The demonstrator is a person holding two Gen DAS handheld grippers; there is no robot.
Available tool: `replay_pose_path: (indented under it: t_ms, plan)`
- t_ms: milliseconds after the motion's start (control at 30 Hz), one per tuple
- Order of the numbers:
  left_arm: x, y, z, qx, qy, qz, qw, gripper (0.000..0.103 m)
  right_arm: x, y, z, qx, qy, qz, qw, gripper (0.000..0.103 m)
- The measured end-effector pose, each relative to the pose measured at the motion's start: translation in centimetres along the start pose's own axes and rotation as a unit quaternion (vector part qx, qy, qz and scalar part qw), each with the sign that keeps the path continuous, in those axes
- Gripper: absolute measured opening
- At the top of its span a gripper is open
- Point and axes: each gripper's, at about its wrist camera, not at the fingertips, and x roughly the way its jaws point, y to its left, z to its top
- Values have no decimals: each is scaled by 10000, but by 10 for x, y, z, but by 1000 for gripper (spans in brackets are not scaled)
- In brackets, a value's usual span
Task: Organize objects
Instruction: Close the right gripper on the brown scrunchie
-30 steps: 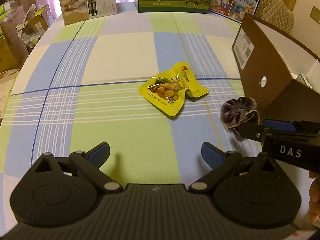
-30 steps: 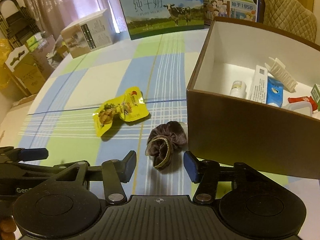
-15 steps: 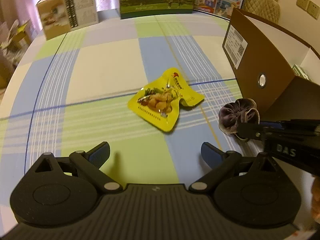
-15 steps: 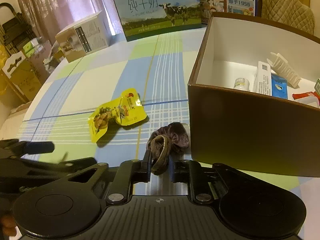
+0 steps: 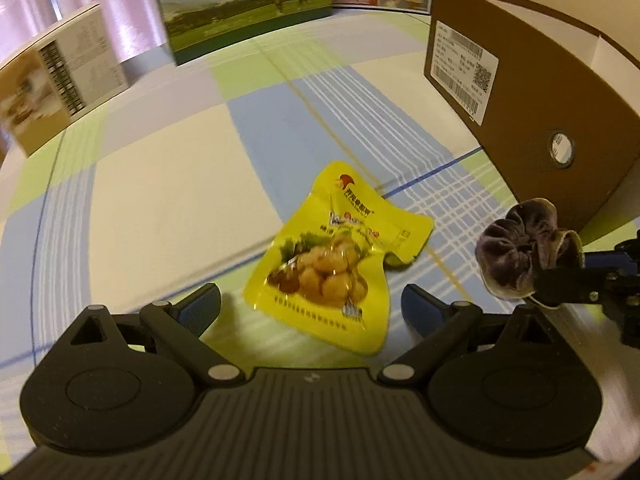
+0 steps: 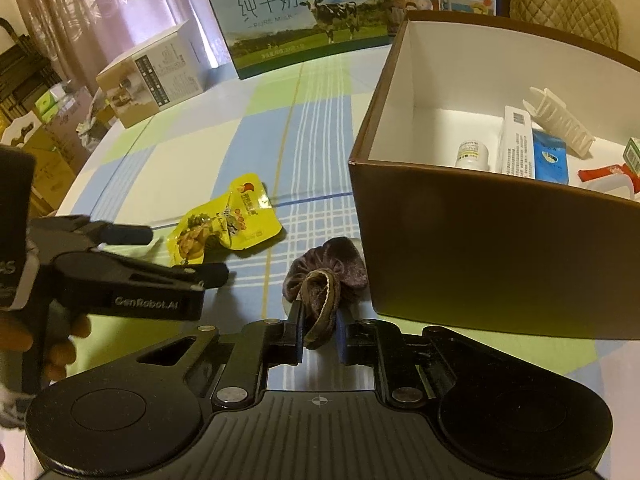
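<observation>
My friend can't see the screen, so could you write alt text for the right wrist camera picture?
The right claw is shut on a purple velvet scrunchie beside an open brown box holding small packets and a bottle. A yellow snack pouch lies farther left on the checked tablecloth, with the open left claw near it.

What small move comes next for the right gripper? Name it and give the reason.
Probably lift: the right gripper is shut on the purple velvet scrunchie, which sits low beside the brown box. Its near wall stands higher than the scrunchie, so raising it should come before carrying it over the rim. The left gripper is open at the yellow snack pouch.
</observation>
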Motion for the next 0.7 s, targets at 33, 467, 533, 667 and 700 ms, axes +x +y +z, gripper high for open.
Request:
replay_pose_path:
  t_ms: [33,467,533,667,700]
  plan:
    - [2,1,2,18,-44,-49,10000,97,0,0,0,11,-9,-2,10000,12]
    - [-12,-14,-10,25,-243,-283,9993,74,-5,-4,1,109,-73,4,9999,12]
    - [-18,-17,-16,-50,-166,-221,9996,74,-6,-3,1,106,-68,29,9999,12]
    - [-34,-24,-30,-234,82,-55,9997,74,-8,-2,-2,107,20,152,9998,12]
    - [-38,-24,-35,-324,166,-1,9993,74,-8,-1,-3,85,56,166,9998,12]
